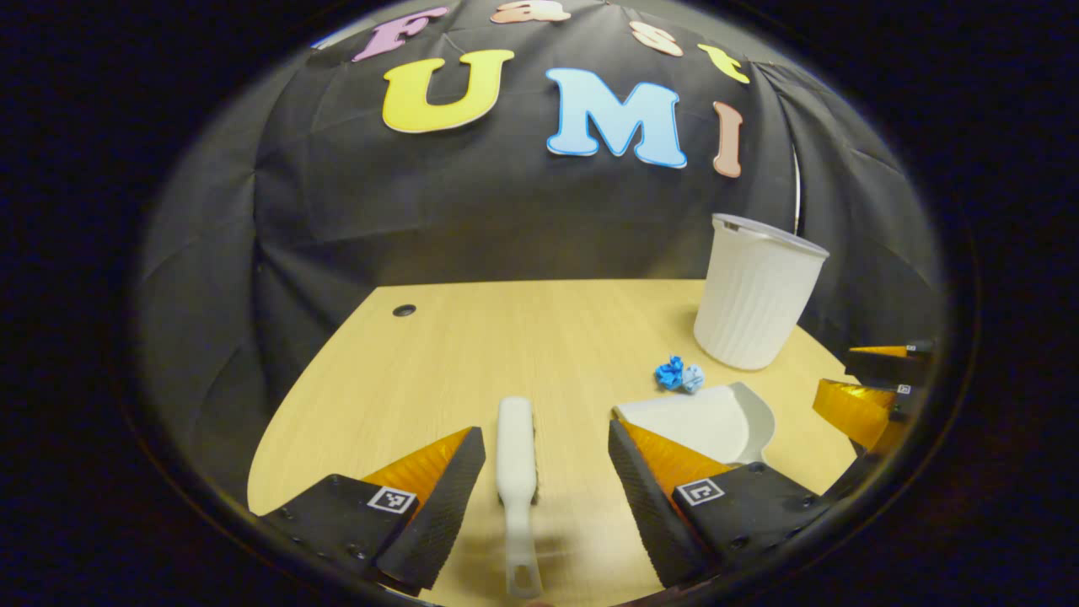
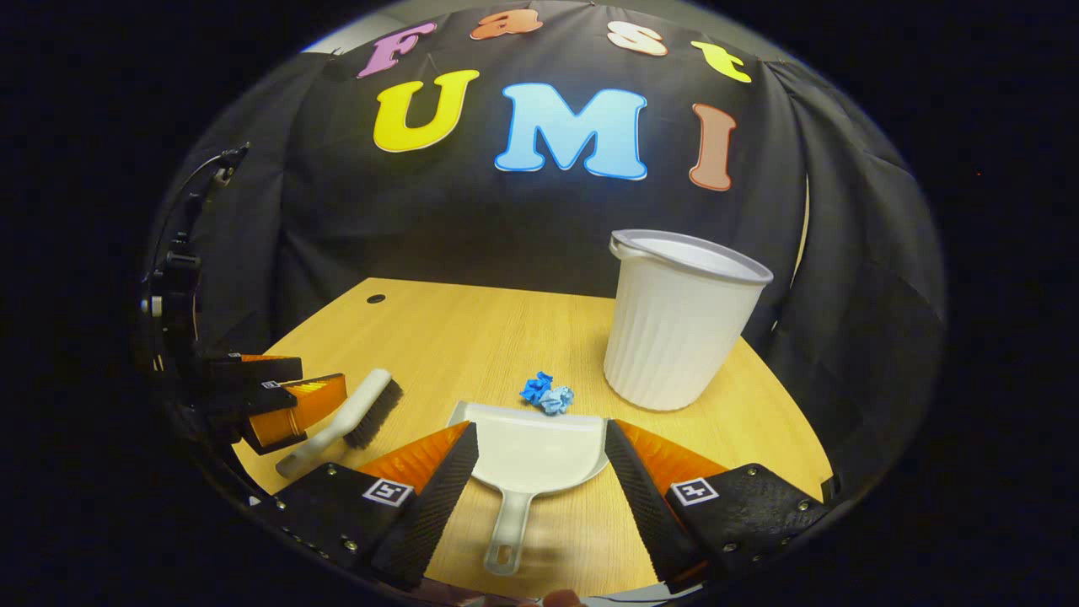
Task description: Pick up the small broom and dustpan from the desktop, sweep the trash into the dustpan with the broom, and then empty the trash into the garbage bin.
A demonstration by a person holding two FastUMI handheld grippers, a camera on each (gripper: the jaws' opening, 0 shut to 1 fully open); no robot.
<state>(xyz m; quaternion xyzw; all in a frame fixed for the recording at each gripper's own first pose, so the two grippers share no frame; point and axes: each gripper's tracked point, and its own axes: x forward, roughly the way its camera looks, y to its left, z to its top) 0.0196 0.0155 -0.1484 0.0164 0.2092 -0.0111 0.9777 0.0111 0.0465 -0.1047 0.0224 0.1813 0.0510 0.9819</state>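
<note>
Both handles point straight back at me: broom (image 1: 516, 455) between my spread left gripper (image 1: 546, 497), dustpan (image 2: 533, 455) between the spread right gripper (image 2: 541, 493) (neither touching yet)

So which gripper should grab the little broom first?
Left, probably. The left gripper is open with the broom lying right between its fingers. The right gripper is lined up on the dustpan instead.

We see bright table (image 1: 539, 337), dim cloth, edges bowed, handle blurred at 6 o'clock in both views.
</note>
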